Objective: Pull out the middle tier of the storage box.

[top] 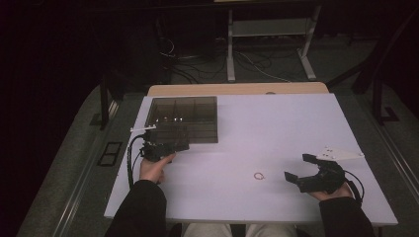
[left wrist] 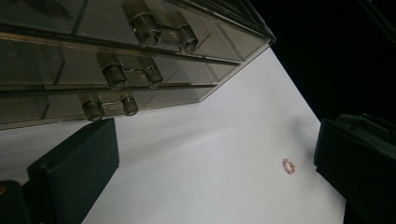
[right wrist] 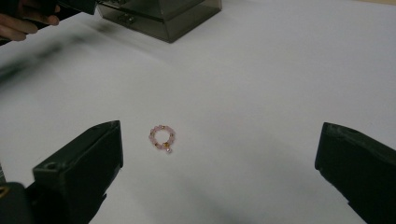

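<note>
My left tool (top: 170,146) sits at the front edge of the smoky clear drawer box (top: 184,118), jaws spread wide with nothing between them; in its own view the small drawer knobs (left wrist: 113,75) are just ahead. My right tool (top: 302,170) hovers low over the white bench (top: 276,128) near the right edge, jaws also wide apart and empty. A small pink bead ring (right wrist: 162,137) lies flat on the bench between my tools, nearer the right one.
</note>
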### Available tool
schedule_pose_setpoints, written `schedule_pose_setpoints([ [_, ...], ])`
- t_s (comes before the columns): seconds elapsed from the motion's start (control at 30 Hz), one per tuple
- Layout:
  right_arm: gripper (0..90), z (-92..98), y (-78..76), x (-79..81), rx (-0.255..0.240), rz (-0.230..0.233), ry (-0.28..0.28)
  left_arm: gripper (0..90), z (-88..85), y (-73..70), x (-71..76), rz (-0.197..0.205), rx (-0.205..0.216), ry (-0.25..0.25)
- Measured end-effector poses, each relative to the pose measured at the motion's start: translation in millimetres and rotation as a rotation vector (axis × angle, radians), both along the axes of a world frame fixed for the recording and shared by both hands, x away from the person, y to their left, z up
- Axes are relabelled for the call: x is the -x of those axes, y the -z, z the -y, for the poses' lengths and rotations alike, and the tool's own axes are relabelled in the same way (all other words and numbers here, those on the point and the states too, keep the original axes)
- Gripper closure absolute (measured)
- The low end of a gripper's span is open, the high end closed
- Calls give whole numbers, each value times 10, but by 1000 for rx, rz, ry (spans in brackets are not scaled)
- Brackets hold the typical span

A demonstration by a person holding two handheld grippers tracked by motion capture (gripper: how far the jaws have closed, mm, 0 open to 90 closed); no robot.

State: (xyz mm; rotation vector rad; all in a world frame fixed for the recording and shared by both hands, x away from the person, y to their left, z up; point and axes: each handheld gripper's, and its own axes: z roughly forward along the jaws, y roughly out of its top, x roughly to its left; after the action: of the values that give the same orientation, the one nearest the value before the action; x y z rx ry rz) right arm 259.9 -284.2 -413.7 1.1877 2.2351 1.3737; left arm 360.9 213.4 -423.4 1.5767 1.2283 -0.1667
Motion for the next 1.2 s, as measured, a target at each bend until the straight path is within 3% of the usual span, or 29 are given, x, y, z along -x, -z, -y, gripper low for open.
schedule_pose_setpoints([
  [0.33,4,0,0,0,2,-4,-4,0,-20,50,-53,-42,57,-50],
  [0.6,4,-3,2,-2,3,-4,-4,0,-86,94,-75,-75,128,-129],
  [0.77,4,0,2,-1,3,-5,-4,34,-149,156,-83,-100,179,-172],
  [0.93,4,-2,4,-3,4,-8,-6,65,-172,175,-79,-105,194,-200],
  [1.1,4,-12,8,-2,11,-8,-9,135,-199,240,-56,-123,272,-238],
  [1.2,4,-13,9,-2,13,-10,-9,166,-215,289,-43,-142,278,-268],
])
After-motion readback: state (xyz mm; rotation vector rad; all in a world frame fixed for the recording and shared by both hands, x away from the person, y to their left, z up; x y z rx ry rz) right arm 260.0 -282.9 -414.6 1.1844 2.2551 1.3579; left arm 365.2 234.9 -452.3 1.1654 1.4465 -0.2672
